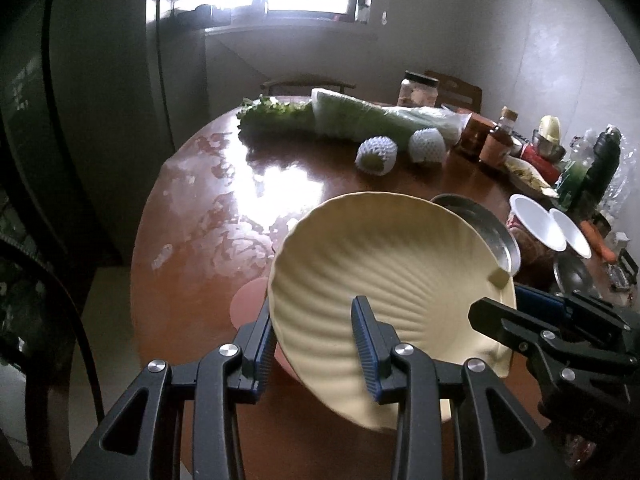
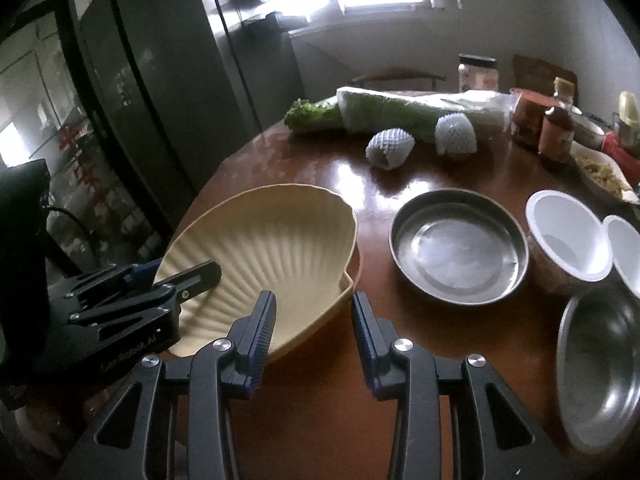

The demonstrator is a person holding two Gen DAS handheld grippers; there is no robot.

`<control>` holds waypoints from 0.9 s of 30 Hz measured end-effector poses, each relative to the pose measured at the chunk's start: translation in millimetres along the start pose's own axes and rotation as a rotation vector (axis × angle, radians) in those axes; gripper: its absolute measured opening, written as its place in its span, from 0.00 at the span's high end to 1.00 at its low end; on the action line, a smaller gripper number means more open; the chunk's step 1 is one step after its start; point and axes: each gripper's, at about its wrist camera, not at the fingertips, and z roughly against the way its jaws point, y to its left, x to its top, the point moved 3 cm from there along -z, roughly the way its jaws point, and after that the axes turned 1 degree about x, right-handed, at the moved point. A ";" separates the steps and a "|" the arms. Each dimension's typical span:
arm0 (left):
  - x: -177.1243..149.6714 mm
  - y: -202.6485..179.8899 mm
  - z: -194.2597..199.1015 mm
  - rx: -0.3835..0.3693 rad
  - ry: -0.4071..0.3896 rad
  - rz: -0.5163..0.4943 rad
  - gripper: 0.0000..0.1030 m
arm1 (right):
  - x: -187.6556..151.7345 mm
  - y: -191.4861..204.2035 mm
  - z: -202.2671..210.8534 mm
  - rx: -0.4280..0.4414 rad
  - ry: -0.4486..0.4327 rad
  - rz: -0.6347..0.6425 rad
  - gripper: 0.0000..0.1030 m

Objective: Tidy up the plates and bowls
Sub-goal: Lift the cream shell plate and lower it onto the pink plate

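Both grippers were clamped on the cream shell plate [image 1: 384,280]: left gripper [image 1: 316,344] pinching its near rim, right gripper [image 2: 314,328] seemingly nipping the hinge edge, though contact was hard to confirm. The plate was lifted, tilted above the table [image 2: 320,400]. Beyond, the steel dish [image 2: 458,246], steel bowl [image 2: 600,376] and white bowls [image 2: 568,236] sat separate, unstacked. Mostly left to do.

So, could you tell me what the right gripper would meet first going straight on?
The right gripper would probably hit the table, between the yellow plate it grips and the metal dish; depth unclear.
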 end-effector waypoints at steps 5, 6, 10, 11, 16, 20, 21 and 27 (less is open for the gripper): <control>-1.1 0.3 -11.7 0.007 0.022 -0.007 0.64 | -2.6 -3.6 -11.6 -0.007 0.012 -0.007 0.61; -1.3 0.7 -13.8 0.007 0.025 -0.007 0.64 | -2.8 -5.1 -13.4 -0.006 0.015 -0.012 0.61; -1.8 -0.3 -21.7 0.025 0.032 -0.012 0.64 | -3.7 -7.4 -21.1 -0.010 0.024 -0.015 0.61; -1.9 -1.1 -22.6 0.030 0.032 -0.015 0.64 | -3.9 -7.9 -23.0 -0.015 0.025 -0.014 0.61; -2.8 -2.1 -29.9 0.071 0.035 -0.037 0.64 | -4.5 -9.4 -29.2 -0.011 0.033 -0.024 0.61; -2.8 0.2 -32.8 0.077 0.035 -0.041 0.64 | -5.2 -7.2 -32.7 -0.016 0.032 -0.019 0.61; -2.8 0.5 -32.9 0.078 0.034 -0.045 0.64 | -5.1 -7.2 -33.4 -0.014 0.032 -0.021 0.61; -3.1 1.7 -32.6 0.086 0.040 -0.040 0.64 | -5.1 -6.0 -34.8 -0.004 0.035 -0.024 0.61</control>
